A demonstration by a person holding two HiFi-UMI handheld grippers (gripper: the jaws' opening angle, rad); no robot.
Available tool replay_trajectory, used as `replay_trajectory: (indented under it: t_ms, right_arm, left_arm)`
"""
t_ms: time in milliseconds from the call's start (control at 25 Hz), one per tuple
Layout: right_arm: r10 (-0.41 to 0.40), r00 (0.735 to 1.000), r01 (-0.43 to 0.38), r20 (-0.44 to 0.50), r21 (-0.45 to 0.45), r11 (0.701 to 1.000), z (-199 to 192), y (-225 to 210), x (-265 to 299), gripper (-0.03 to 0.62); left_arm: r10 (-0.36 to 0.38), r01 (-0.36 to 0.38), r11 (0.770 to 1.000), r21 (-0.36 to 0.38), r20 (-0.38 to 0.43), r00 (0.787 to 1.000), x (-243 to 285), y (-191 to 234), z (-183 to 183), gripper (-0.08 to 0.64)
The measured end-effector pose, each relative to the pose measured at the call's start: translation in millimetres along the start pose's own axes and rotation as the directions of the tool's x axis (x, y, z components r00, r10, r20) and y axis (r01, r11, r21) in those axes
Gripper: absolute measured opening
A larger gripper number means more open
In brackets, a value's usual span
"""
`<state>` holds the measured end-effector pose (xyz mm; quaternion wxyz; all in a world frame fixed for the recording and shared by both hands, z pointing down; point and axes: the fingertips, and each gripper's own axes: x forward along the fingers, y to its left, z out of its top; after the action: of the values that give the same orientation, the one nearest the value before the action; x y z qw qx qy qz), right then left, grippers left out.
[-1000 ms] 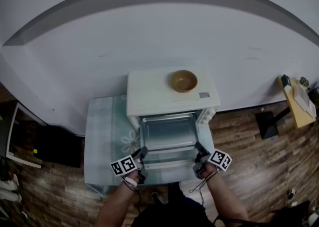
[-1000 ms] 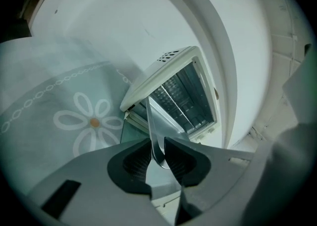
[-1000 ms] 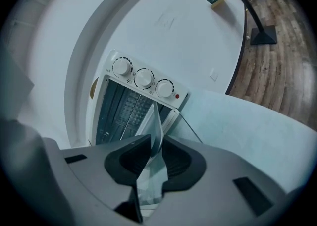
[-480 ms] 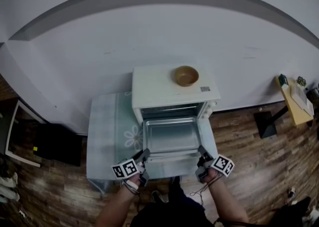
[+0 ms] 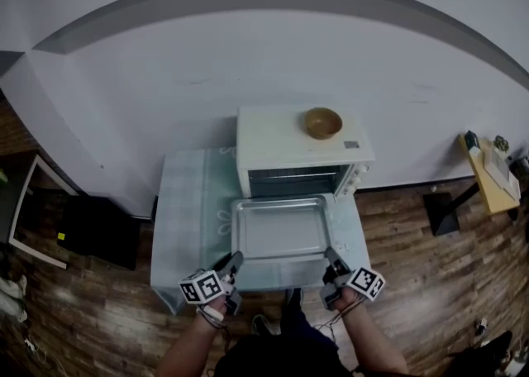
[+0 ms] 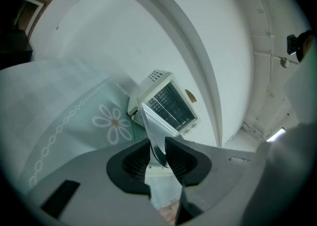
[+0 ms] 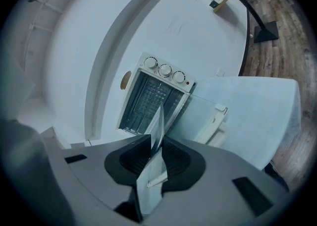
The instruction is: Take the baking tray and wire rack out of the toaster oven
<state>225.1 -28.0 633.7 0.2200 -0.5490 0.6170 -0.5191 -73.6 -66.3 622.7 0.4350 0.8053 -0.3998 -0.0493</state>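
label (image 5: pixel 353 145) on toaster oven (image 5: pixel 273 131) unreadable

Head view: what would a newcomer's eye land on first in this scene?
The shiny silver metal baking tray stands out first, held just in front of the open mouth of the white toaster oven, over the pale green flower-patterned tablecloth. The left gripper and right gripper each clamp a near corner of it. A round brown wooden bowl sits on top of the oven.
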Motion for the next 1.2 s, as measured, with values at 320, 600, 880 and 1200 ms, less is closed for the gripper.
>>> replay_trajectory:
  t_ms: [320,600,880,1200]
  right_arm:
    - [0.059,0.993,-0.063,-0.106,-0.028,0.998,-59,37,34,0.077]
    - [0.103,0.963,-0.117,-0.248,-0.039,0.992,-126,77,76,0.075]
    - [0.122,0.923,-0.147,-0.364,-0.042,0.988,-184,101,112,0.077]
    - [0.106,0.894,-0.155,-0.435,-0.077,0.985,-226,117,144,0.077]
  left_arm:
    - [0.064,-0.063,0.998,-0.011,0.107,0.992,-70,34,27,0.094]
    - [0.165,-0.157,0.986,-0.057,0.212,0.963,-144,80,45,0.094]
    - [0.259,-0.232,0.964,-0.128,0.277,0.925,-198,119,52,0.094]
    - [0.322,-0.281,0.943,-0.177,0.282,0.904,-224,160,58,0.094]
